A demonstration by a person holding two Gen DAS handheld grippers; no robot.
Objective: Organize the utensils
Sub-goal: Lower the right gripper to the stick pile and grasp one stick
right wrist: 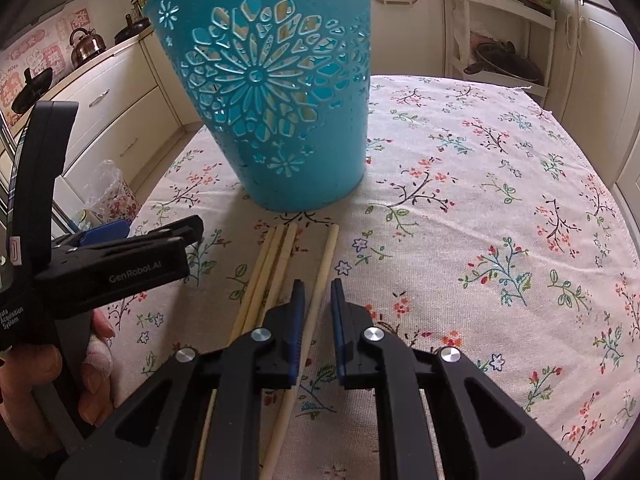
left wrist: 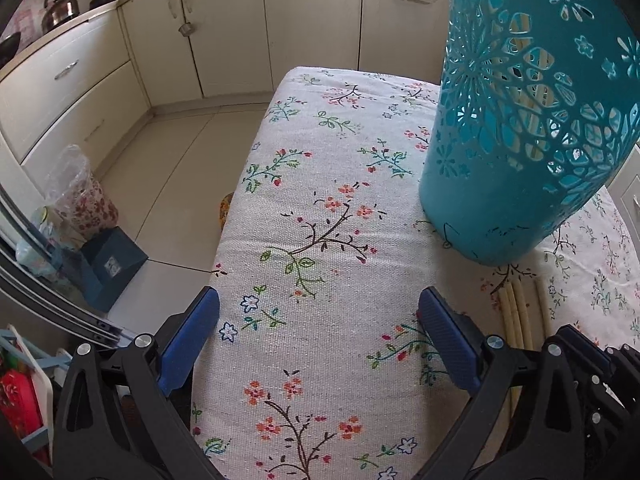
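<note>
We find both views bright with soft, even daylight. Shadows are faint: a pale one lies at the foot of the teal basket (right wrist: 276, 92) on the bench cloth (right wrist: 480, 208). Light glows through the basket's cut-outs. A small gleam sits on the kettle (left wrist: 60, 10). Focus is sharp mid-frame. Fisheye bending curves the cabinets (left wrist: 224, 32), and the corners go black.

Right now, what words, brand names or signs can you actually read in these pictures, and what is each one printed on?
"GenRobot.AI": on the black side of the left tool, seen from the right wrist.
"ata Acquisition System": on the left tool's handle; the first word is cut off at the picture's edge.
Red and pink wall tiles behind the counter: patterned signs, too blurred to read.
Blue box on the floor: small label, unreadable.
</note>
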